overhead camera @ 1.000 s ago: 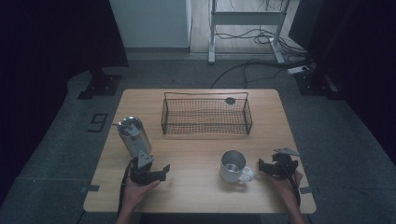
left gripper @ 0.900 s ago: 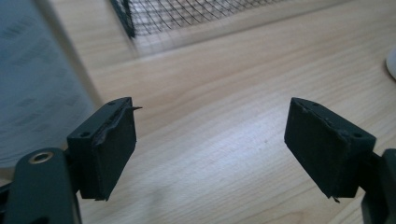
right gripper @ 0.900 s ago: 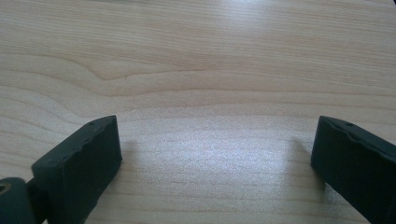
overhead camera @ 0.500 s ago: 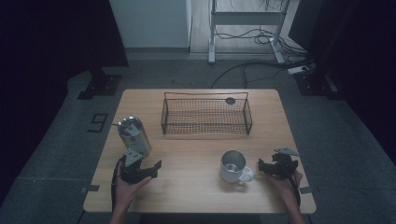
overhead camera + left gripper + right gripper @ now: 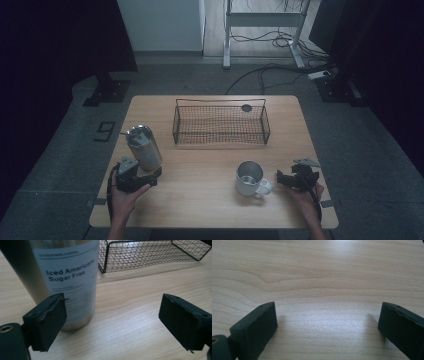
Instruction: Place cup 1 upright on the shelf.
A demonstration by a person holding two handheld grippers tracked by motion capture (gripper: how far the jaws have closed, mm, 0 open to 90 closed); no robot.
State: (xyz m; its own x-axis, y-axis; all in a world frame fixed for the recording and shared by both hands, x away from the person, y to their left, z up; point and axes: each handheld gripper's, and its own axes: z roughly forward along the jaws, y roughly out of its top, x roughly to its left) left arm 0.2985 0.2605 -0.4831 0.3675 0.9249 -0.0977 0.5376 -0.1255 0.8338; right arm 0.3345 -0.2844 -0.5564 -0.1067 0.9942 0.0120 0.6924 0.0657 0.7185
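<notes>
A tall silver can (image 5: 144,146) labelled "Iced Americano Sugar Free" (image 5: 67,277) stands upright at the table's left. My left gripper (image 5: 154,176) sits just in front of its base and points right. Its jaws have just been opening and now stand wide apart, with bare wood between them (image 5: 112,312); the can rises behind the left jaw. A white mug (image 5: 248,177) stands at the front right, its handle toward my right gripper (image 5: 281,179). That gripper is open over bare tabletop (image 5: 327,315).
A black wire basket (image 5: 220,102) stands at the back middle of the wooden table (image 5: 200,200), with a small dark round thing (image 5: 246,107) by its far right corner. Its near corner shows in the left gripper view (image 5: 105,267). Cables lie on the floor beyond.
My left hand has moved left along the front of the table, up to the can's base, and its jaws have spread apart. The right hand and the mug have stayed put.
</notes>
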